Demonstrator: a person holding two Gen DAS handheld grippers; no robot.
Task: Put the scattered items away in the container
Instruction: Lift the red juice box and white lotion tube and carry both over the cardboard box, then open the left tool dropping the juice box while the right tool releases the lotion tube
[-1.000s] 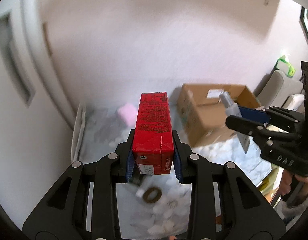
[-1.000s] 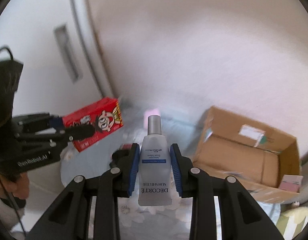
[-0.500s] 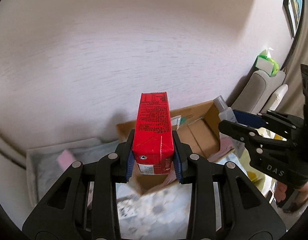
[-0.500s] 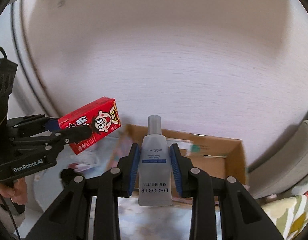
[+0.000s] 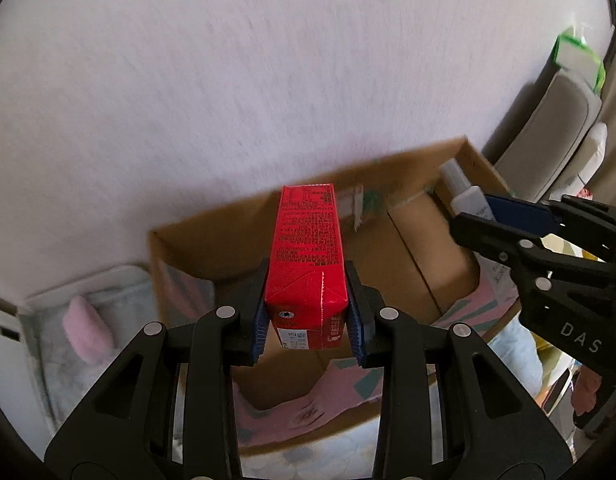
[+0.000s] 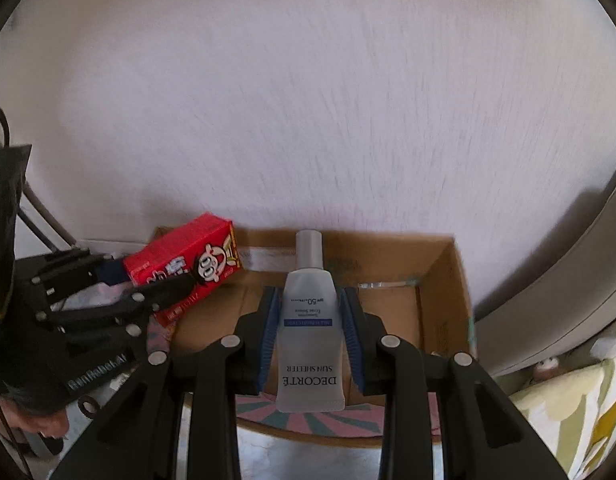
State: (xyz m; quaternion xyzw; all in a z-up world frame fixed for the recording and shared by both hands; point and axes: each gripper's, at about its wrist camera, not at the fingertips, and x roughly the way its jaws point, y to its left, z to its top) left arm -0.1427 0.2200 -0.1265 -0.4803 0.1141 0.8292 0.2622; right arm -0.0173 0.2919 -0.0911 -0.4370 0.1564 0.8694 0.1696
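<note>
Left gripper [image 5: 308, 312]: clenched on the red carton [image 5: 306, 264], which is pinched at its lower end between the 2 blue pads and points forward over the cardboard box [image 5: 388, 248].
Right gripper [image 6: 311, 332]: clenched on the sunscreen tube [image 6: 310, 320], cap forward, label seen upside down, held over the same box.
Cardboard box: open-topped, set against the pale wall [image 6: 308, 100].
Beyond the box: a pink object [image 5: 84, 328] is seen to the left, a grey cushion [image 5: 548, 132] to the right.
</note>
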